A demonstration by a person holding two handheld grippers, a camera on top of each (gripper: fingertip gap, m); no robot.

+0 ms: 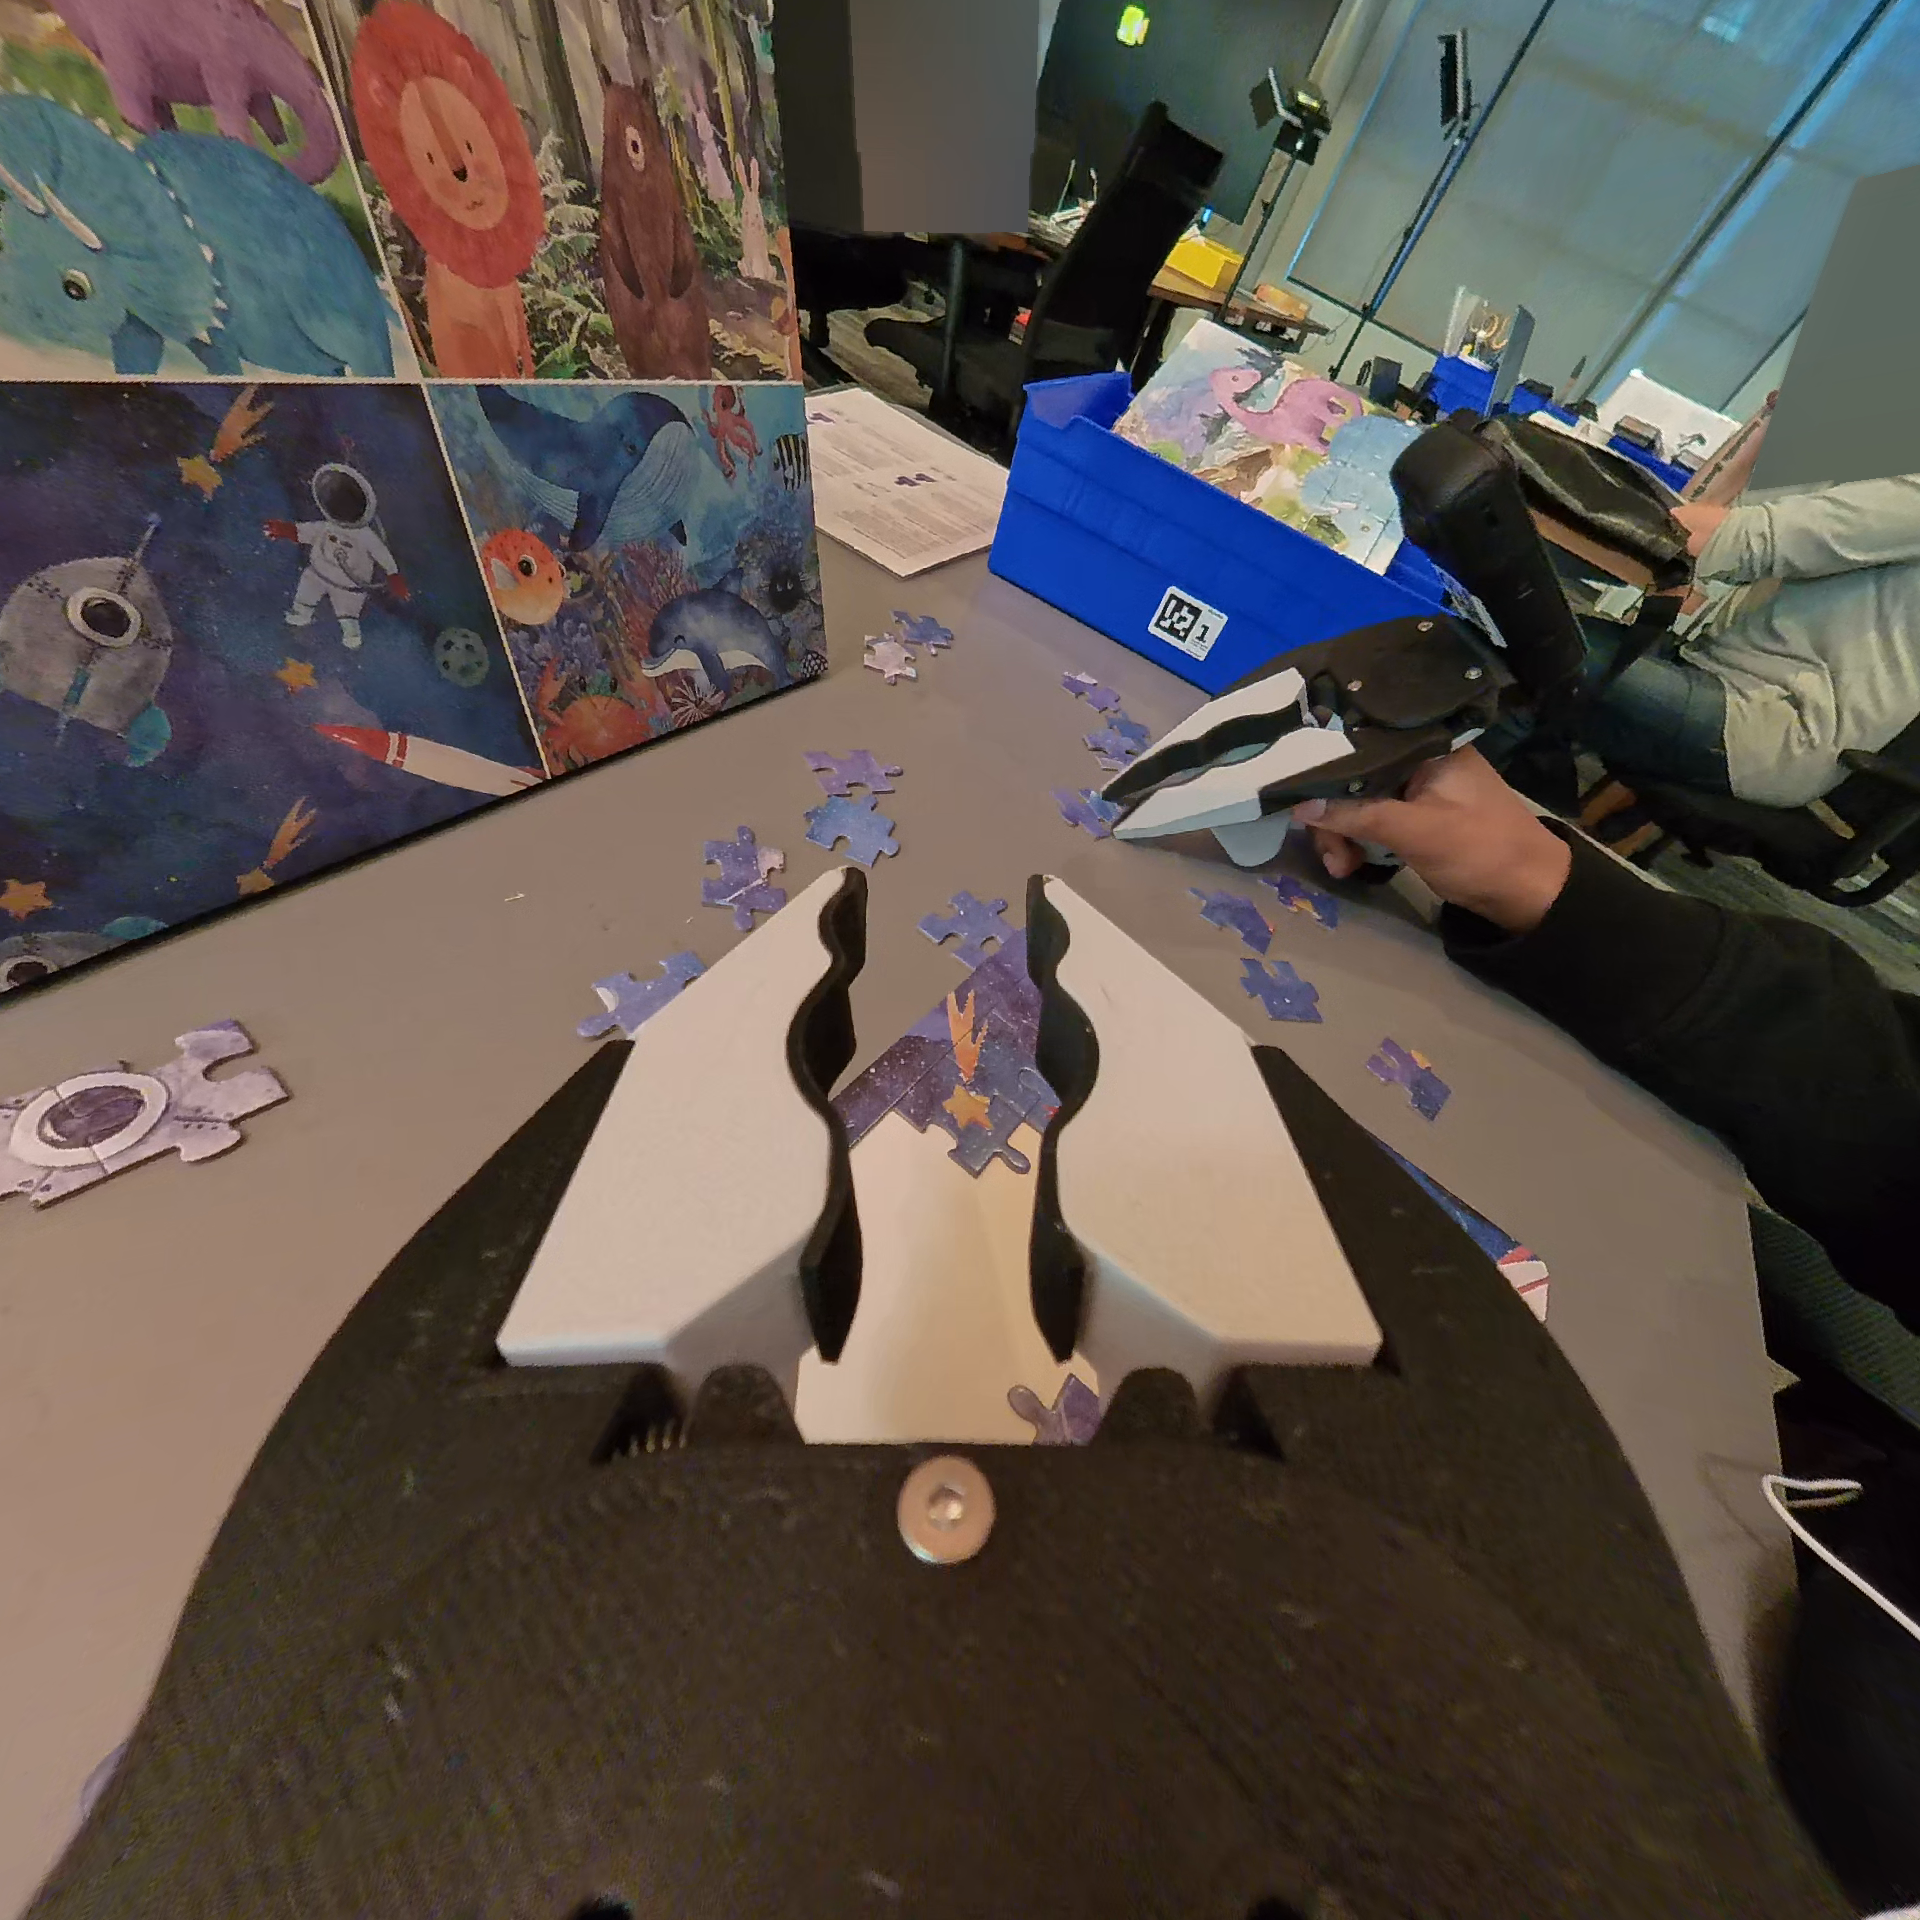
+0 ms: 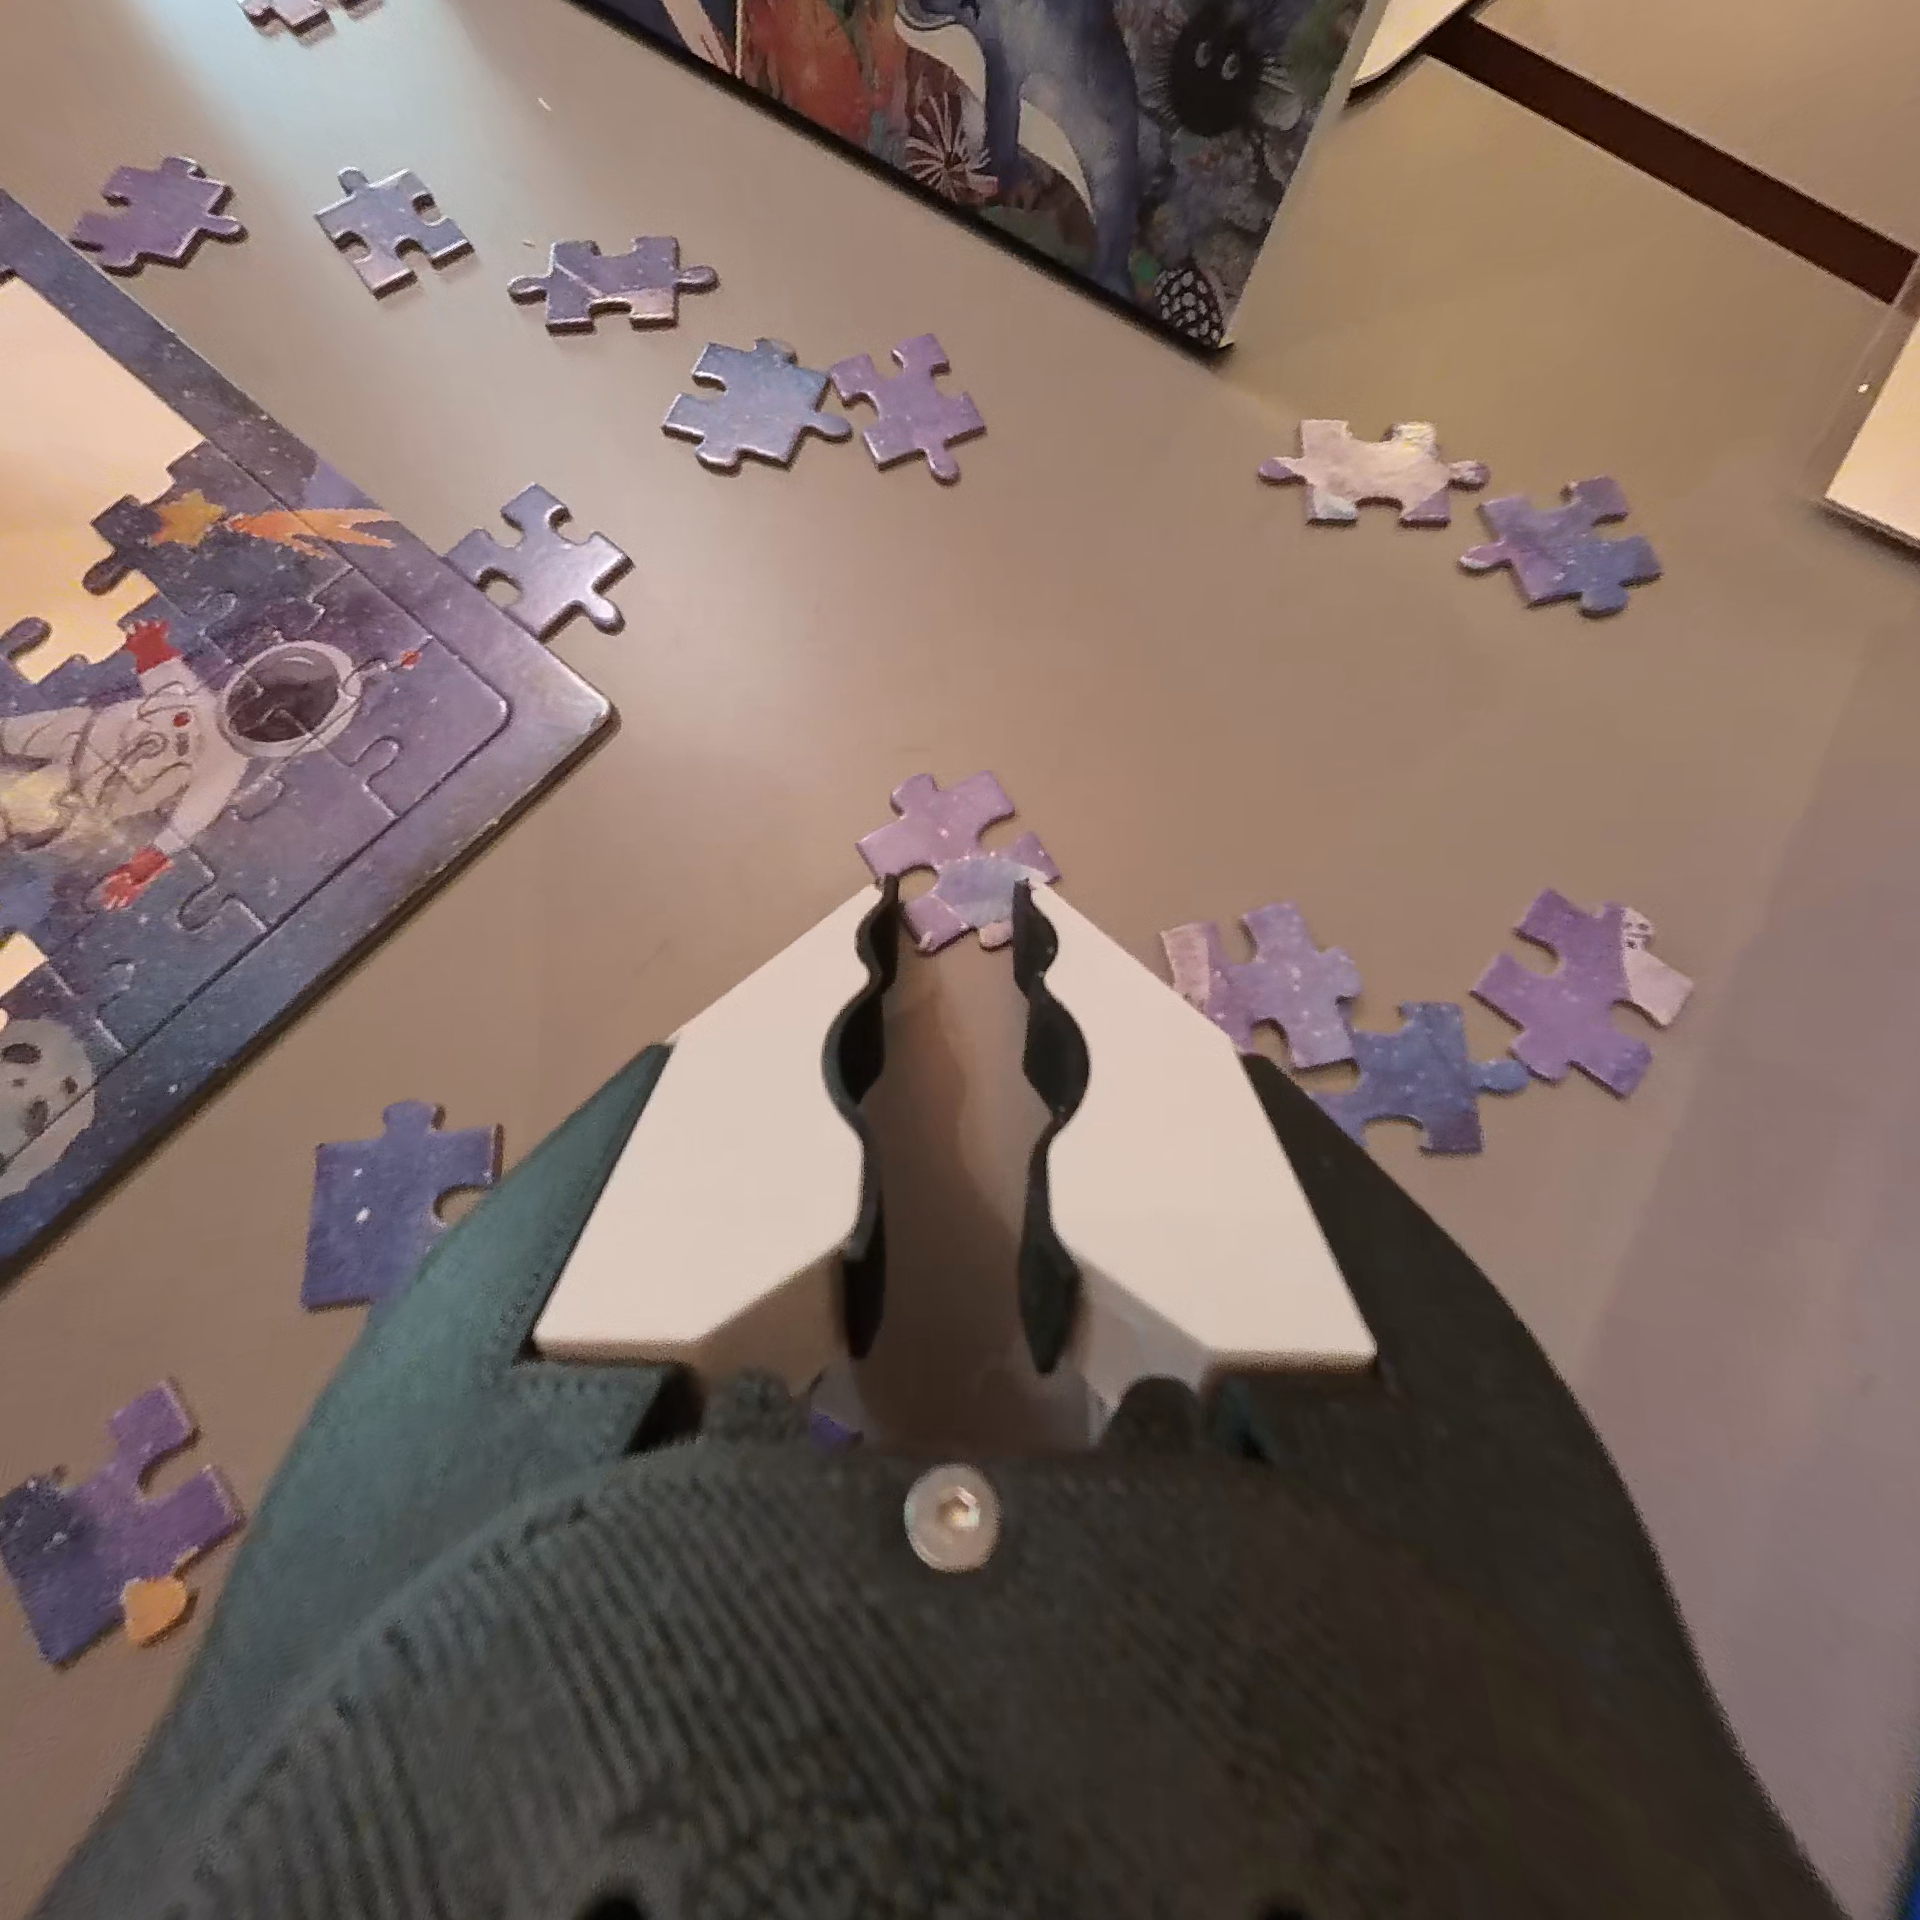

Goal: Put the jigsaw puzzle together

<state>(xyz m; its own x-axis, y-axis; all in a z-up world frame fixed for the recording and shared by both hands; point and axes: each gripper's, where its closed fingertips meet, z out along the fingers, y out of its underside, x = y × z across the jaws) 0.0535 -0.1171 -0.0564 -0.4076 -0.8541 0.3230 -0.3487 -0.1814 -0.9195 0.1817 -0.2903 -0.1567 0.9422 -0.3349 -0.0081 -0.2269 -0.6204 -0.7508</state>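
My right gripper [image 2: 956, 896] points down at the grey table [image 2: 1143, 675]. Its tips straddle the near lobe of a light purple puzzle piece [image 2: 951, 826] that lies flat there. The jaws are narrow, and a thin gap shows between the left pad and the piece, so it is not gripped. In the left wrist view this gripper [image 1: 1114, 812] rests its tips on the table among loose pieces. My left gripper [image 1: 945, 885] is open and empty. It hovers over the partly filled space puzzle board [image 1: 966, 1070], which also shows in the right wrist view [image 2: 312, 790].
Several loose purple and blue pieces [image 2: 758, 405] lie scattered on the table. An illustrated puzzle box [image 1: 416, 520] stands at the left. A blue bin [image 1: 1122, 540] holding another puzzle is at the back. A printed sheet [image 1: 904, 478] lies by it, and joined grey pieces [image 1: 114, 1122] lie at the left. Across from one pair of fingers to the other is roughly 25 cm.
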